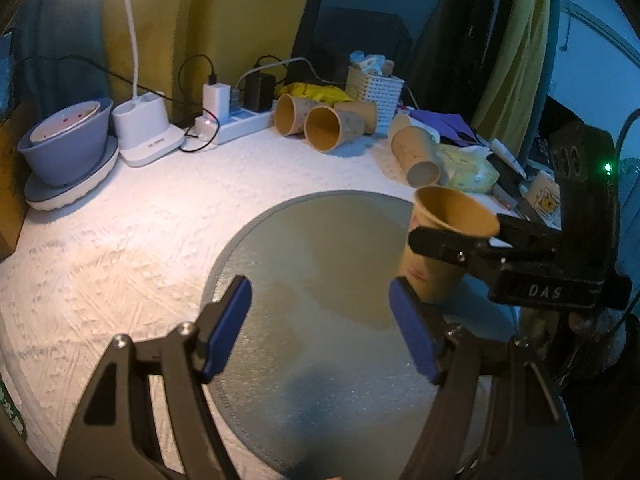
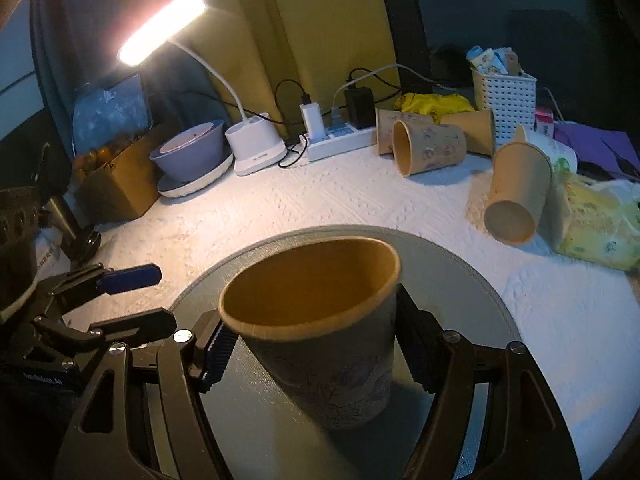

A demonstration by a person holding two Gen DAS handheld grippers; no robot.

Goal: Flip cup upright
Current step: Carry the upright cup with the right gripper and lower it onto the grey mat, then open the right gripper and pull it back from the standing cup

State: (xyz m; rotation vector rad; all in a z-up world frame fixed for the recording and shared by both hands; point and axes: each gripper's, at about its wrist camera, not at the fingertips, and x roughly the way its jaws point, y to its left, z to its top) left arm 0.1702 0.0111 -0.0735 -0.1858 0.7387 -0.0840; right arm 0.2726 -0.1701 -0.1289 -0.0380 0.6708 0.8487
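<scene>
Paper cup (image 2: 320, 332): matt tan inside, faint printed pattern outside, rolled rim; more paper cups (image 2: 430, 148) of the same stock lying behind. Round grey mat (image 1: 320, 320) finely grained with a dull sheen, on a white tablecloth (image 1: 120, 248) with a raised, embossed texture. Right gripper (image 2: 308, 354) in matt black plastic with ribbed pads and shiny metal screws, left gripper (image 1: 320, 328) likewise but with smooth blue pads (image 1: 228, 324); lamp base (image 1: 146, 132) in glossy white plastic, basket (image 2: 504, 96) in perforated white plastic, bowl (image 1: 66, 144) smooth and grey-blue.
</scene>
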